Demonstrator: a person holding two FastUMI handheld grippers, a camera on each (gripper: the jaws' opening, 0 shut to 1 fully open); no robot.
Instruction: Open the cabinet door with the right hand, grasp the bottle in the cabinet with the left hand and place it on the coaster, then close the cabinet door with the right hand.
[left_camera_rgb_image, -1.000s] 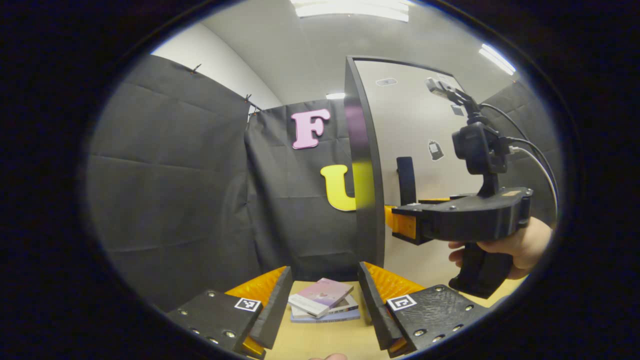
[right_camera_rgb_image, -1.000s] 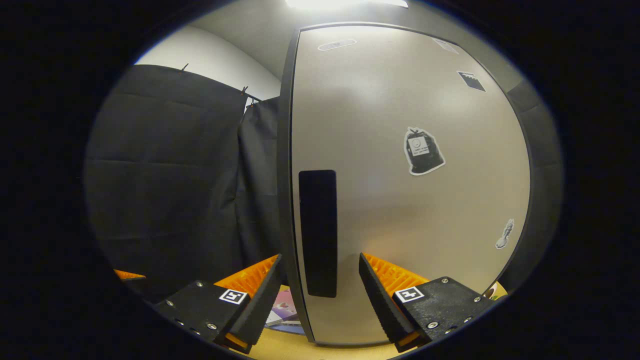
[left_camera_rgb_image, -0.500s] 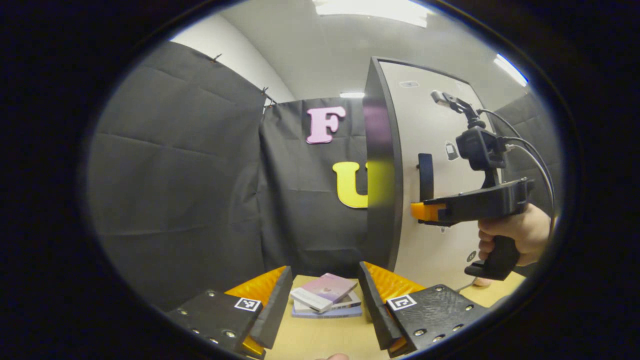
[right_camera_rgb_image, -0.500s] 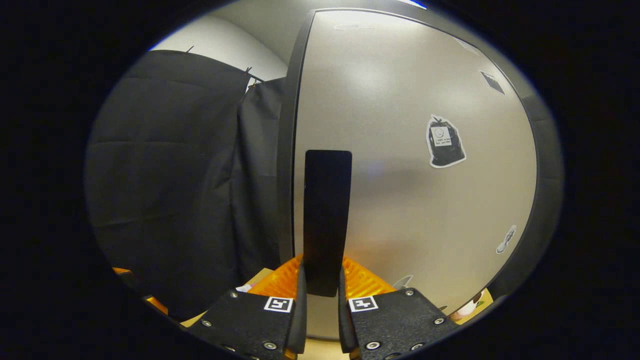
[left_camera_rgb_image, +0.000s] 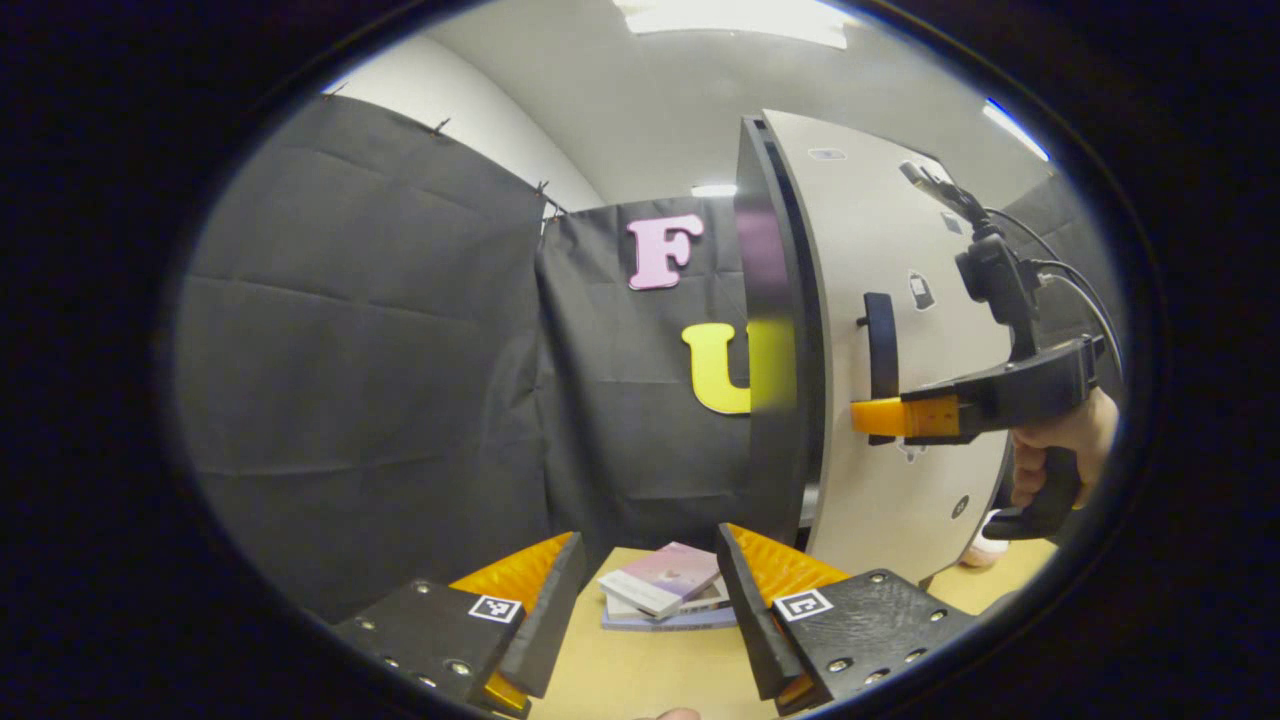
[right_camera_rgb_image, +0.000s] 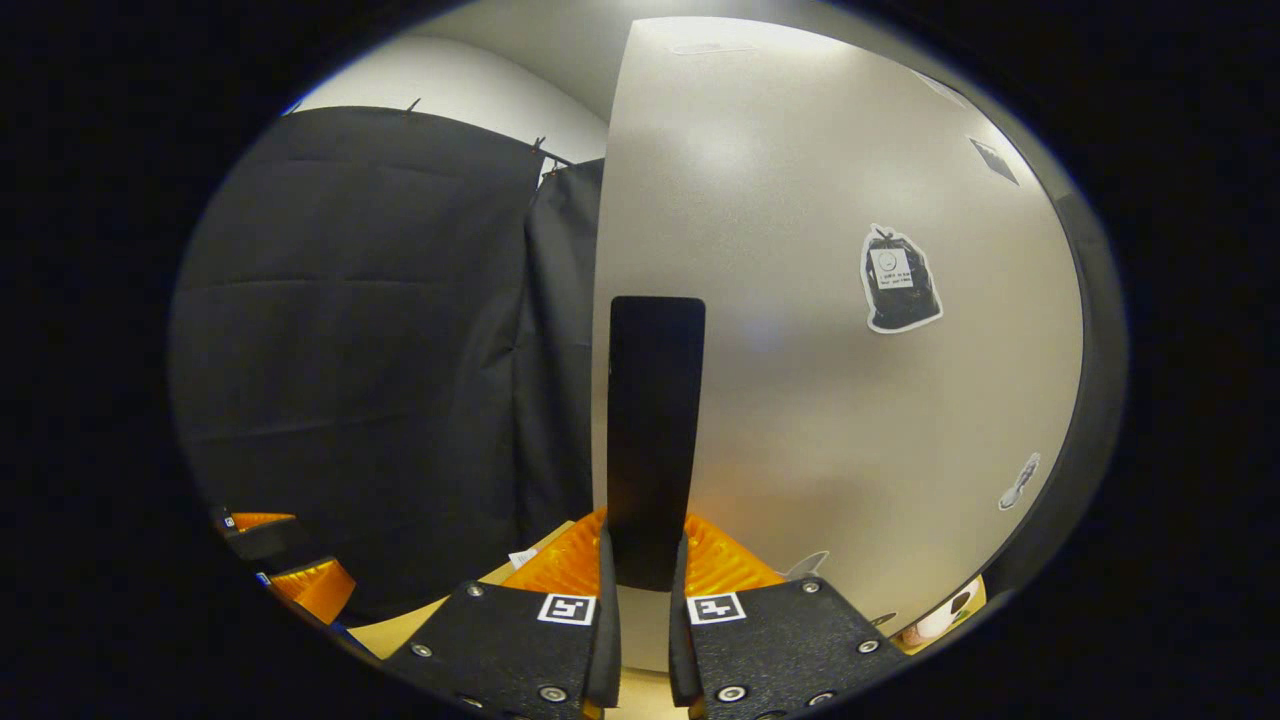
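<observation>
Black, upright and long top to bottom, the handle (right_camera_rgb_image: 655, 440) is sitting clamped between your right gripper (right_camera_rgb_image: 640, 590) fingers, which were spread a second ago; you are now swinging the cabinet door (right_camera_rgb_image: 800, 400) off its frame. Your left gripper (left_camera_rgb_image: 640, 600) is waiting with fingers apart above the books (left_camera_rgb_image: 665, 590). Beyond, the bottle is hiding behind the door.

Each hand-held gripper has two wedge-shaped fingers with ribbed inner faces, mounted on flat black plates studded with silver screws and each bearing a small square black-and-white marker. In the left gripper view, the right hand-held gripper (left_camera_rgb_image: 862, 417) has a black pistol-grip body, a camera on an upright stalk above it, and dark cables trailing back from it.
</observation>
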